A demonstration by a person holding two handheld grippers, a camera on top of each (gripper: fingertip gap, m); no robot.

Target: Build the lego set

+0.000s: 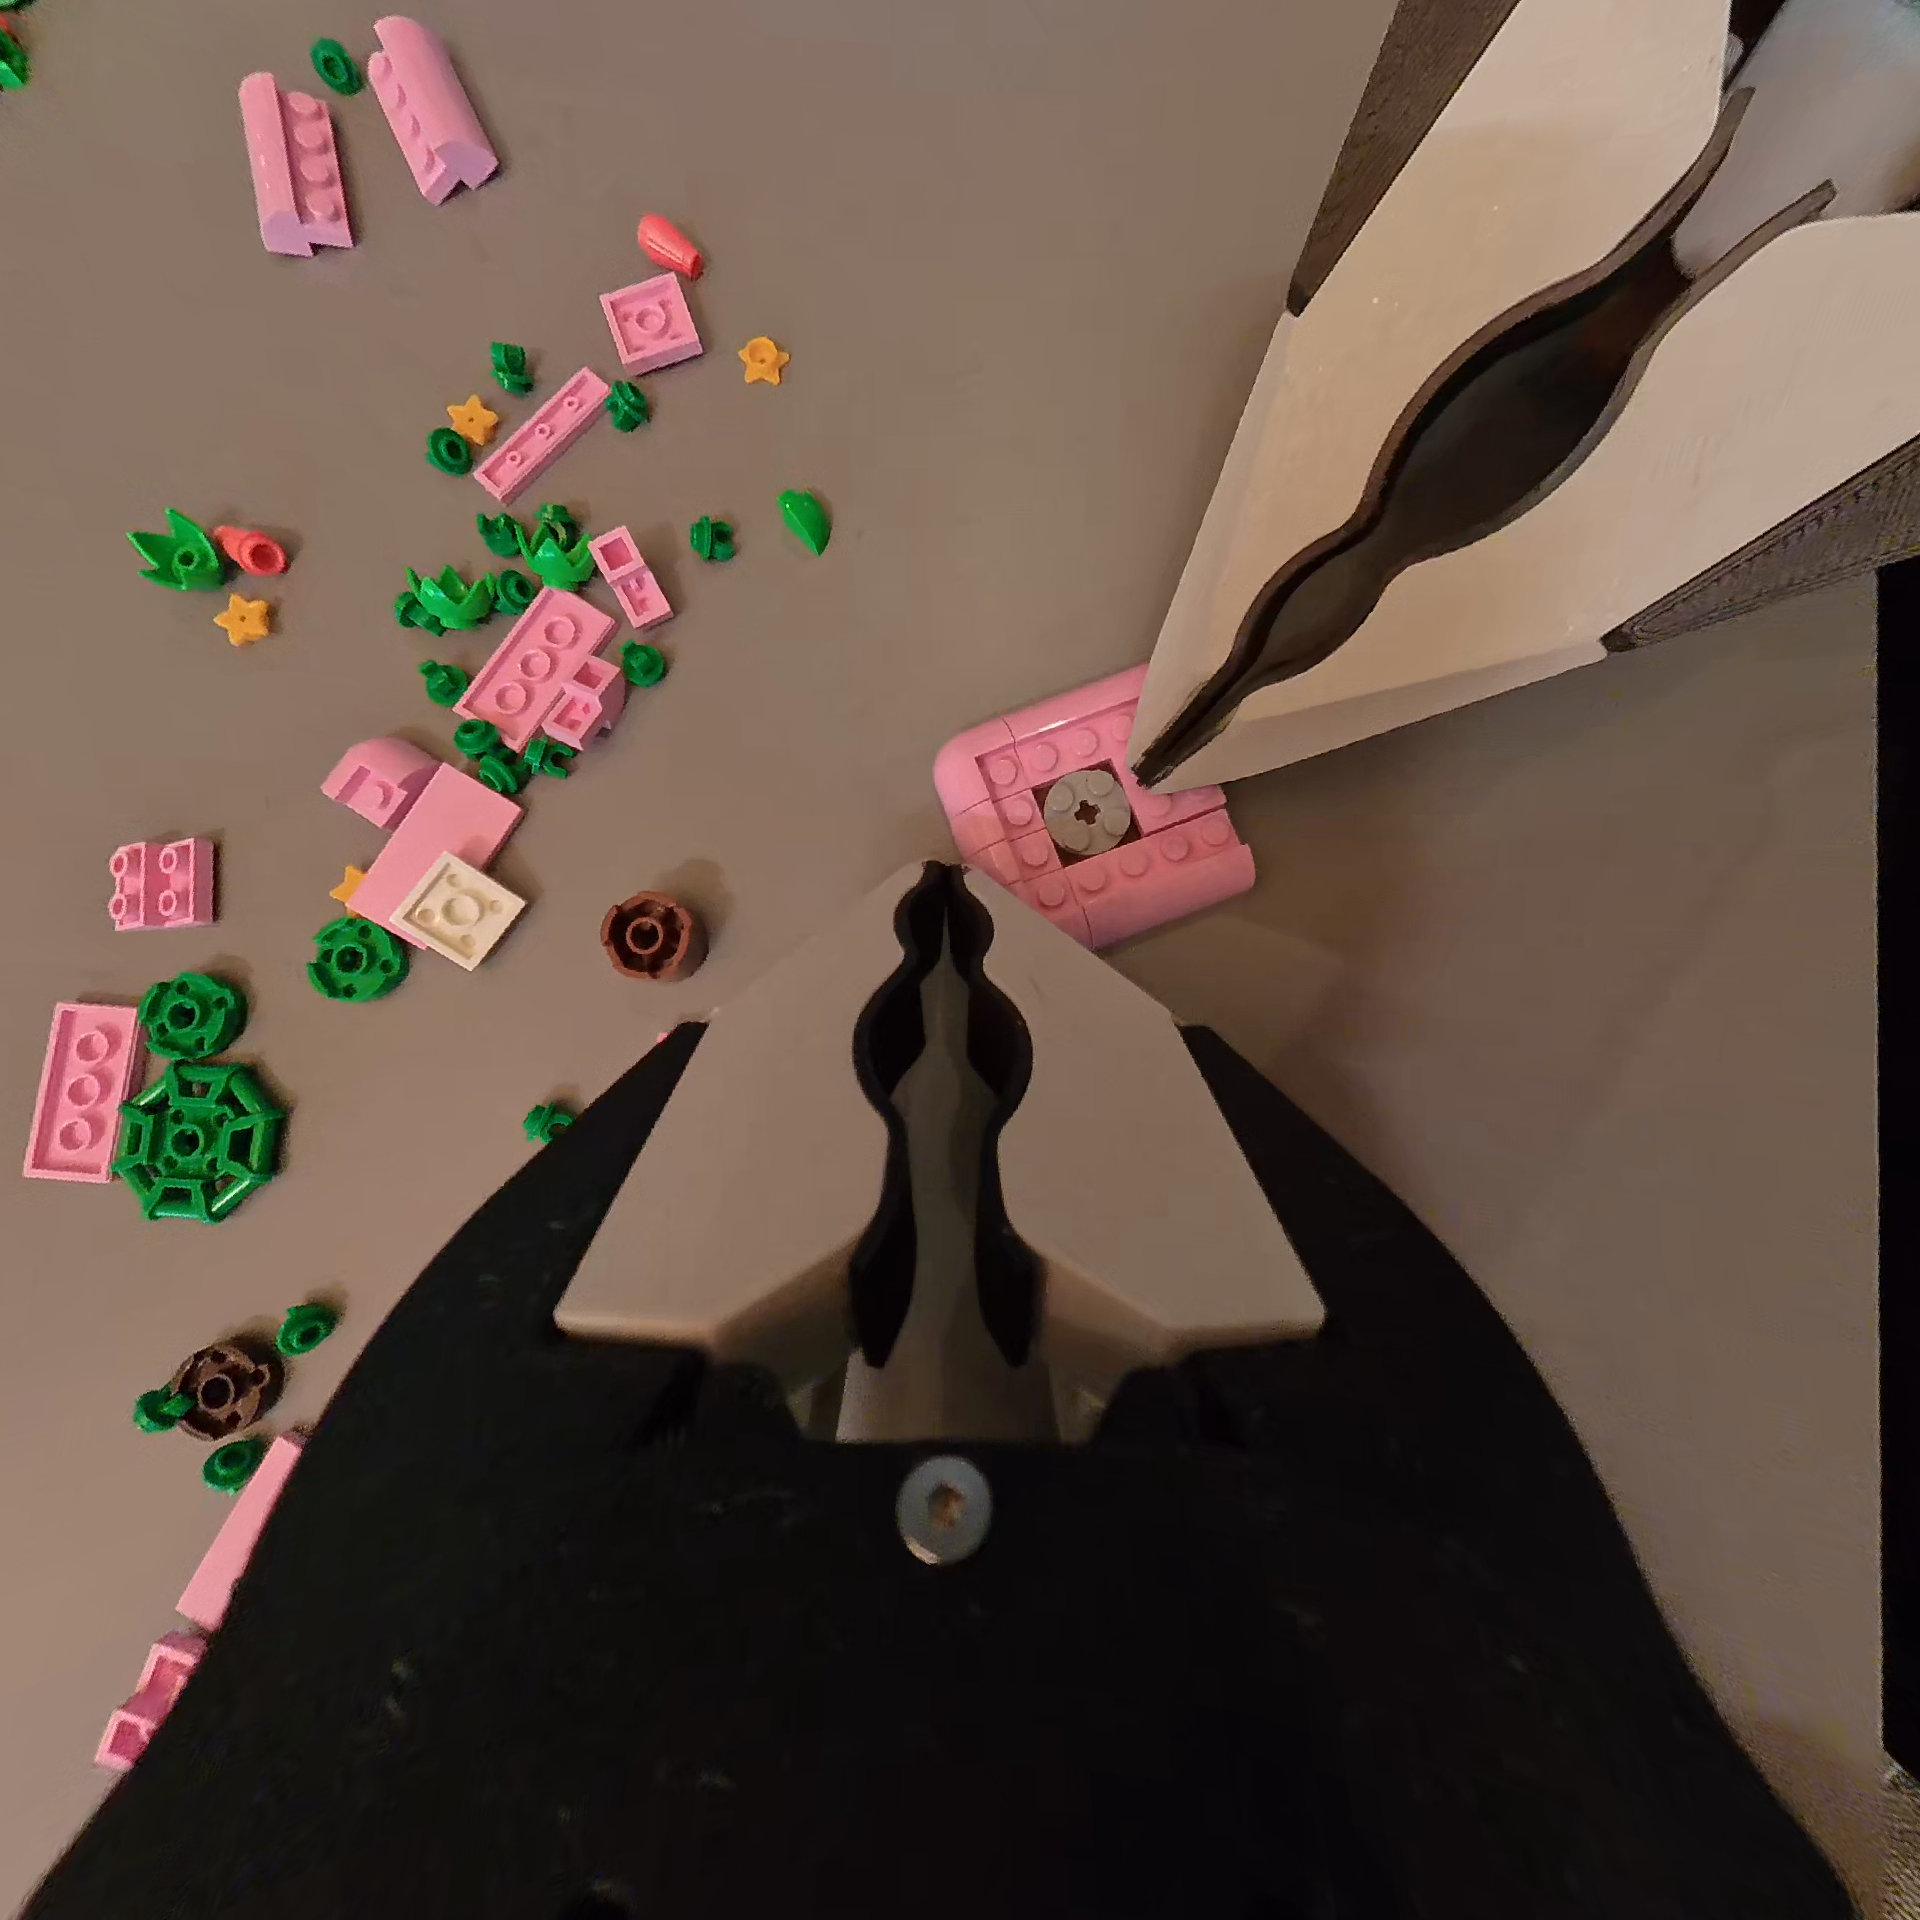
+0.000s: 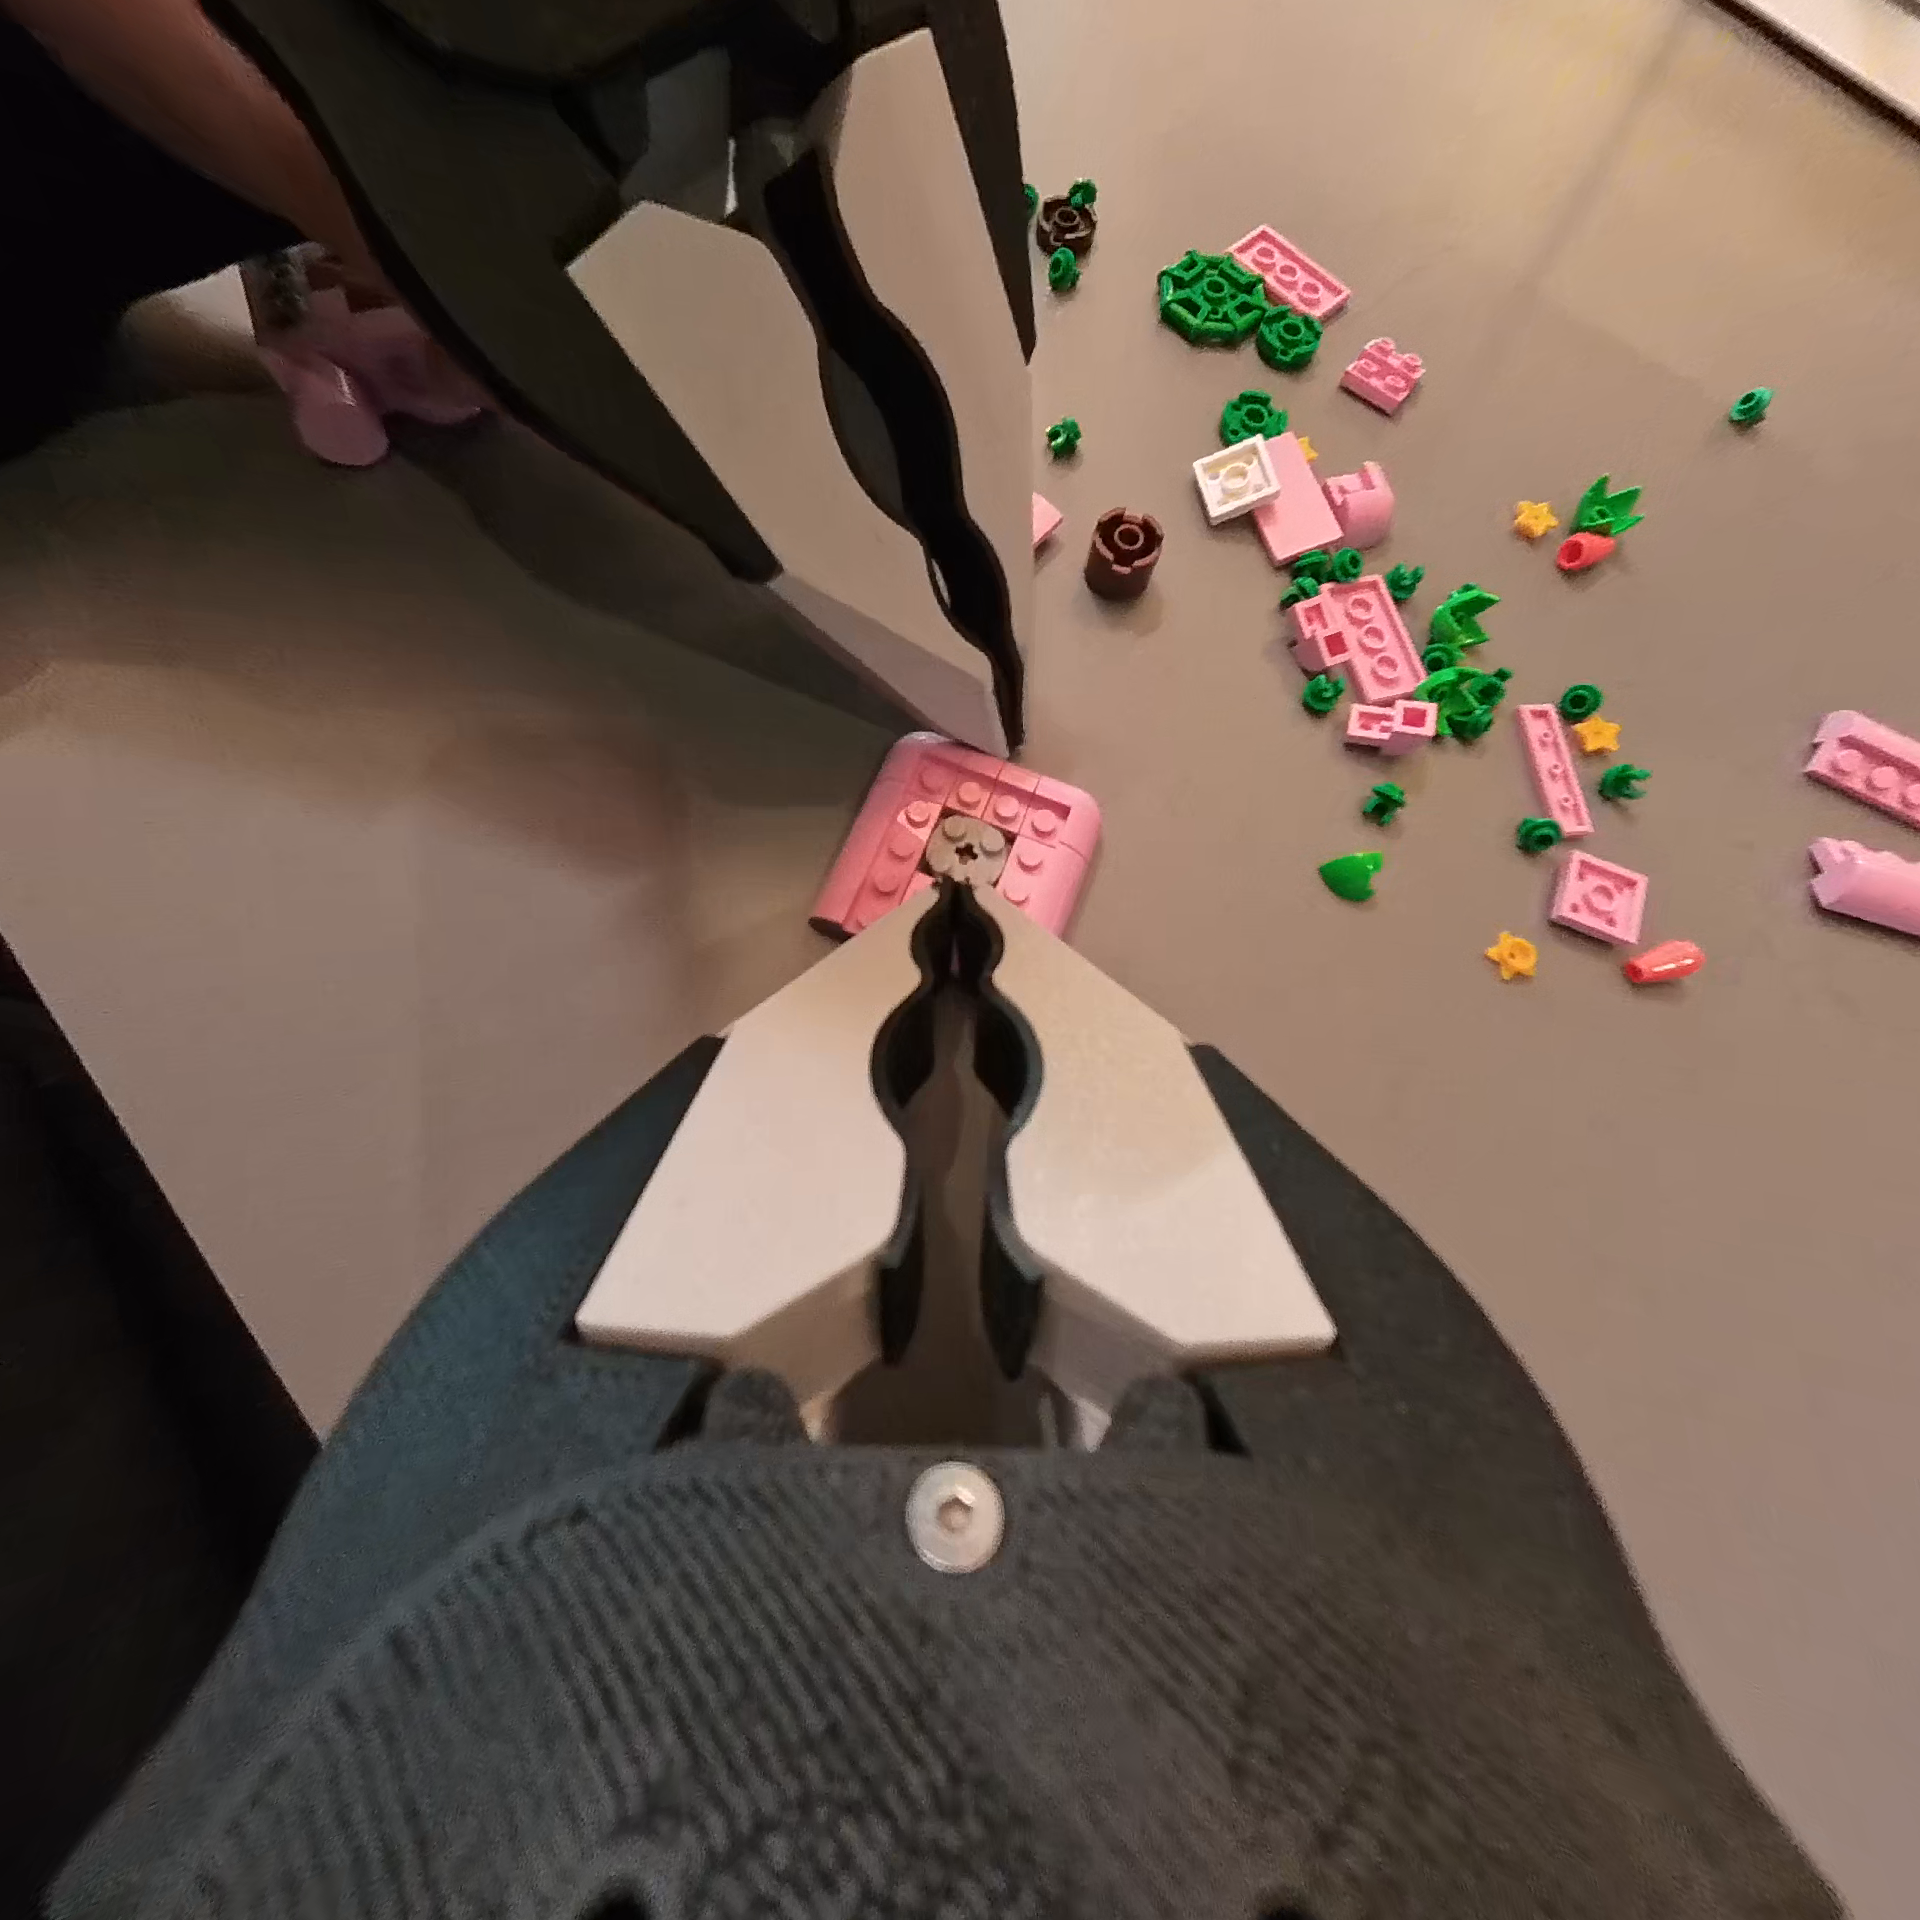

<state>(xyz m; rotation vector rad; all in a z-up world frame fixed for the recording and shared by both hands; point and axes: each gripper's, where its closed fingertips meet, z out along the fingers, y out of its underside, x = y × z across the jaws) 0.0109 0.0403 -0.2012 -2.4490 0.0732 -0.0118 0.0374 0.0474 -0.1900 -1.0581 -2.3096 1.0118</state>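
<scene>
A small pink lego build (image 1: 1143,883) with rounded corners lies flat on the grey table, studs up. A grey round plate (image 1: 1086,814) sits in its middle hollow. My left gripper (image 1: 940,873) is shut and empty, its tips touching the build's near-left edge. My right gripper (image 1: 1148,774) comes in from the upper right, shut, tips resting on the build beside the round plate. In the right wrist view my right gripper (image 2: 956,896) is shut with its tips against the grey round plate (image 2: 966,844). The left gripper (image 2: 1013,740) touches the far edge of the build (image 2: 1039,821).
Loose pieces are scattered to the left: pink bricks (image 1: 535,660), green leaves (image 1: 452,597), a green wheel-like piece (image 1: 197,1141), a white plate (image 1: 457,909) and a brown round brick (image 1: 652,935). A dark edge (image 1: 1899,1143) runs along the right. Another pink piece (image 2: 343,410) lies behind the left gripper. Left and right tips are no more than a few centimetres apart.
</scene>
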